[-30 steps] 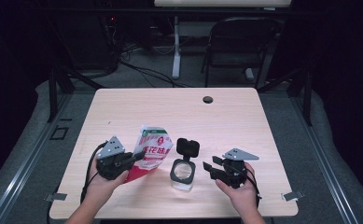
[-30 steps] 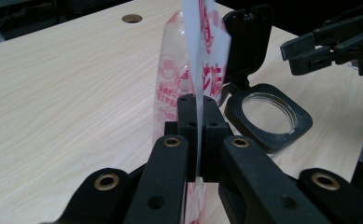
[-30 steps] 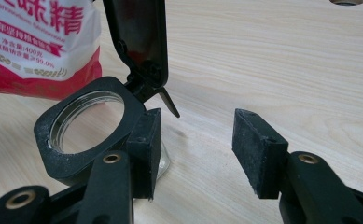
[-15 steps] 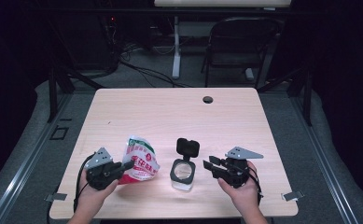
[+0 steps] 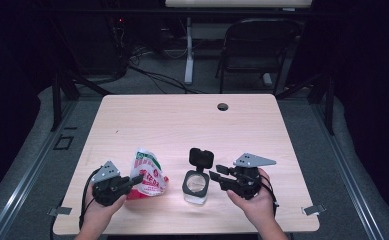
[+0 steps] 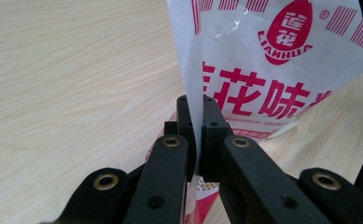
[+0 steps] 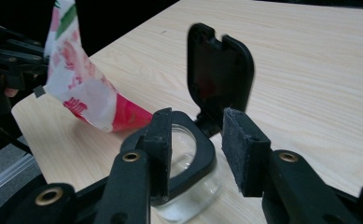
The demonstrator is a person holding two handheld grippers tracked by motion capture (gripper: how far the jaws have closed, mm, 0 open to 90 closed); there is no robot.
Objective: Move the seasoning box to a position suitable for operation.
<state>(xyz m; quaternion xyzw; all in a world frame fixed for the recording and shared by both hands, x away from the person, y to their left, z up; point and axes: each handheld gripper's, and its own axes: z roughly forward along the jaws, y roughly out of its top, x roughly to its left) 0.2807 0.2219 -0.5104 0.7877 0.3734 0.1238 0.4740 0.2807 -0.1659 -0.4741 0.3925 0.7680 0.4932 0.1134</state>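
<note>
**Two grippers, one packet**

L gripper (image 5: pixel 132 181) pinches edge of red-white seasoning packet (image 5: pixel 148 174), fingers pressed together on it, packet bottom on counter (image 5: pixel 182 125). R gripper (image 5: pixel 217 175), fingers apart w/ nothing between, just been opening, sits beside clear jar (image 5: pixel 196 186) w/ black flip lid (image 5: pixel 201 157) up.

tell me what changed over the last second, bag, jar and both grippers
The left gripper, clamped on the bag, brought it down and toward the table's near left edge. The right gripper rose slightly near the jar; its jaws have just been opening, with nothing between them. The jar kept its place, lid up.
</note>
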